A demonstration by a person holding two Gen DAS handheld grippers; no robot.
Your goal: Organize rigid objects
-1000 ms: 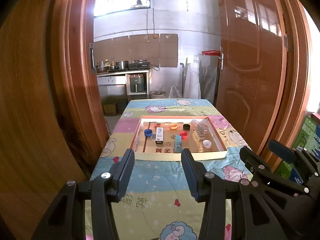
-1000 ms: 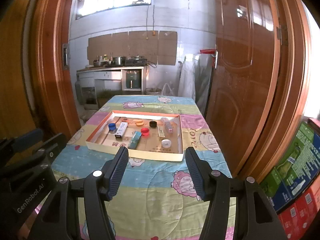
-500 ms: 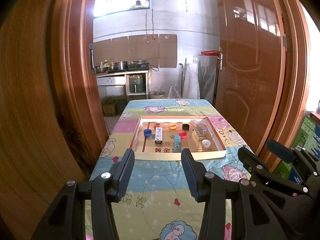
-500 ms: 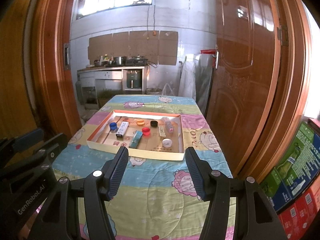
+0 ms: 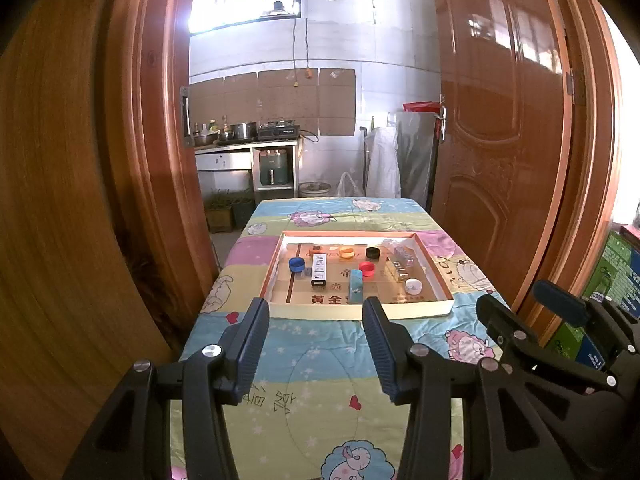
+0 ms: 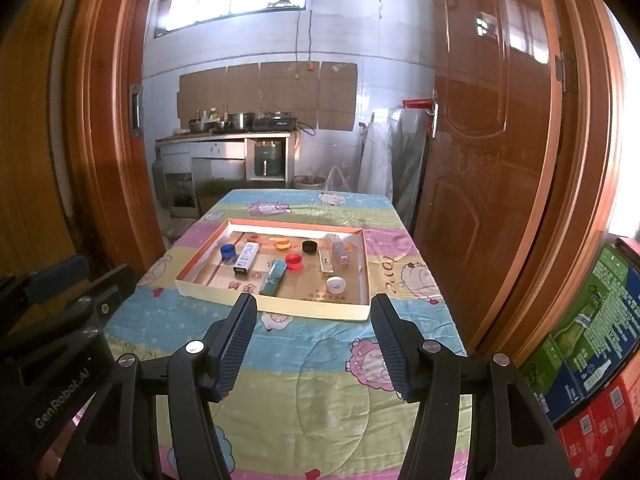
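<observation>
Cartoon-print cloth covered our table (image 5: 320, 360); at twelve o'clock the shallow cardboard tray (image 5: 352, 312) corralled small caps and boxes. We held left tongs (image 5: 314, 344) and right tongs (image 6: 312, 340) wide apart, empty, well short.

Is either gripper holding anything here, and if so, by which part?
Nothing is held. The left gripper and right gripper are both open, short of the tray.

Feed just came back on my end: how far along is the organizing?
All the small items, caps like the red cap and boxes like the white box, lie inside the shallow tray, loosely spread. Both claws, left and right, are open and empty, short of the tray. This fits sorting ahead or finished.
</observation>
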